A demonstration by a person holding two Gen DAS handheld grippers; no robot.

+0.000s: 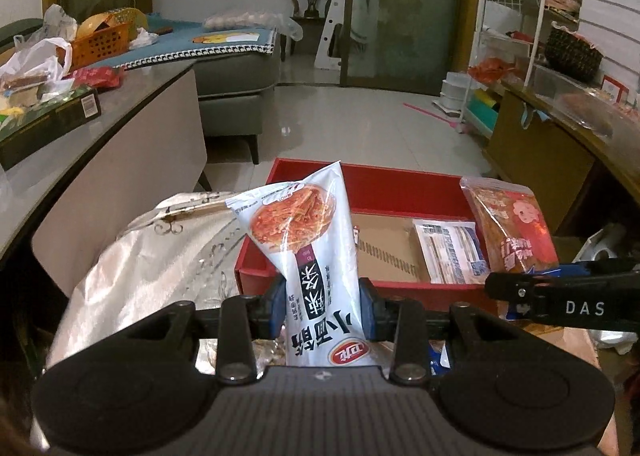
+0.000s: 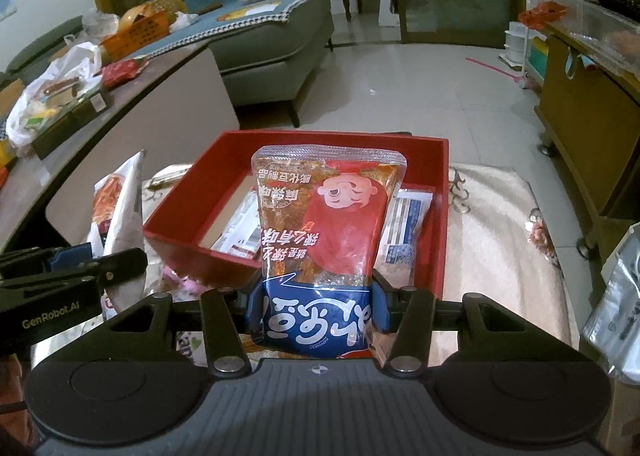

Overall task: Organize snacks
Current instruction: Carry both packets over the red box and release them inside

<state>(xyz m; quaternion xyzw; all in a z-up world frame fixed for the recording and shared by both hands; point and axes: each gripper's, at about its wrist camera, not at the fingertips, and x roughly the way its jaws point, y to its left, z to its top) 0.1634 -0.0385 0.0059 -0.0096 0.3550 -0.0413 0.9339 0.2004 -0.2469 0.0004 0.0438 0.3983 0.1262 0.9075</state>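
The left claw (image 1: 323,310) is closed on a white snack bag (image 1: 308,240), its blue pads pressing both sides of the lower half. The bag stands upright above the near left corner of the red box (image 1: 400,186), its top leaning slightly left, clear of the box wall.

The right claw (image 2: 318,306) grips a clear and red snack pouch (image 2: 326,224) by its blue bottom band, held upright over the near wall of the red box (image 2: 438,216). In the left wrist view that pouch (image 1: 510,228) hangs over the box's right side, with the right claw's black arm just below it.

The red box is open-topped with low walls. Inside it, a brown cardboard piece (image 1: 384,244) lies on the floor of the box and a flat white and blue packet (image 1: 450,252) lies beside it toward the right wall; the left half of the box floor shows bare cardboard.

The box sits on a pale, embroidered cloth (image 1: 160,256) that spreads out to its left and, in the right wrist view, to its right (image 2: 492,240). Left of the box runs a long grey table (image 1: 132,96) piled with bags and an orange basket (image 1: 102,44). Beyond the box is tiled floor (image 1: 360,120), a grey sofa (image 1: 236,76) to the far left, and a wooden cabinet (image 1: 536,148) to the right.
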